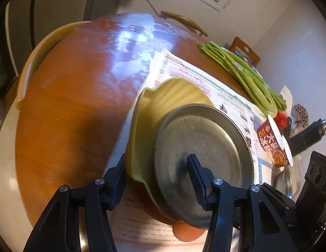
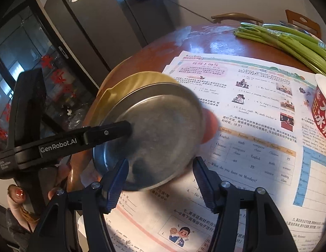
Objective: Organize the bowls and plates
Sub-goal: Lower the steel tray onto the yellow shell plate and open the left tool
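Note:
A stack of dishes hangs tilted above the round wooden table (image 1: 74, 96). It is a steel plate (image 1: 200, 147) on top, a yellow wavy-rimmed dish (image 1: 161, 100) under it and an orange bowl (image 1: 186, 233) at the bottom. My left gripper (image 1: 155, 161) is shut on the stack's near rim, one finger on the steel plate's face and the other outside the yellow dish. From the right wrist, the left gripper's finger (image 2: 112, 132) lies on the steel plate (image 2: 158, 130). My right gripper (image 2: 161, 163) stands open at the plate's near edge, its pads not pressing it.
Printed worksheets (image 2: 257, 105) cover the table under the stack. Green stalks (image 1: 240, 71) lie at the far right. A red noodle cup (image 1: 270, 138) and a black flask (image 1: 308, 134) stand to the right. Chair backs (image 1: 36, 63) ring the table. A hand (image 2: 15, 195) shows at lower left.

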Demonstrator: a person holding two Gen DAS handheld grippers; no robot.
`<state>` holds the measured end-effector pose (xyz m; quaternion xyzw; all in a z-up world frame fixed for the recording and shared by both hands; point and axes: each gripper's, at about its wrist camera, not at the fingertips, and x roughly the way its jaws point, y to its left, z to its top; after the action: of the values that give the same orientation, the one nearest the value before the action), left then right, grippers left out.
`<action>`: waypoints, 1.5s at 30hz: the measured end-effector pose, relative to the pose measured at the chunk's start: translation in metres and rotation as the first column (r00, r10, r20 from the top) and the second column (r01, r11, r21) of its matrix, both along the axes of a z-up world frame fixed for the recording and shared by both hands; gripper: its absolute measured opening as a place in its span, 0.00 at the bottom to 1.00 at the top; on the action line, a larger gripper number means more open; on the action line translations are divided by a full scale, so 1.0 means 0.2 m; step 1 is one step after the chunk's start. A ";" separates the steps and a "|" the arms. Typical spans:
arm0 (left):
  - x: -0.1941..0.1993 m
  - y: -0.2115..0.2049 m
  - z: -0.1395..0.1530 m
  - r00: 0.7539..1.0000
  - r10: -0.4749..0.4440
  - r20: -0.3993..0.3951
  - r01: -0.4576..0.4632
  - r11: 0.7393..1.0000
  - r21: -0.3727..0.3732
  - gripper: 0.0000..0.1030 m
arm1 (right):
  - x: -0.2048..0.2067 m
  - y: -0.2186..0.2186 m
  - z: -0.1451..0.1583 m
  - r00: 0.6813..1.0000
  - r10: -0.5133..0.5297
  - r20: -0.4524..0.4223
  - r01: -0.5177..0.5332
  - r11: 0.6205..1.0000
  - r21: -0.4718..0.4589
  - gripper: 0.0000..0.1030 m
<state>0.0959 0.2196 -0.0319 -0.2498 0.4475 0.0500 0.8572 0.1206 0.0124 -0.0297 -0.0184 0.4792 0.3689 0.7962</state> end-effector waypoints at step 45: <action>0.12 -0.30 0.15 0.998 -0.005 0.057 0.000 0.995 0.096 0.57 | 0.17 -0.51 0.14 0.959 -0.259 0.114 0.257 0.966 0.038 0.61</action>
<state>0.1195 0.1590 -0.0021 -0.2089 0.4200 0.0632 0.8809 0.1541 -0.0891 -0.0019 0.0316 0.4256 0.2658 0.8644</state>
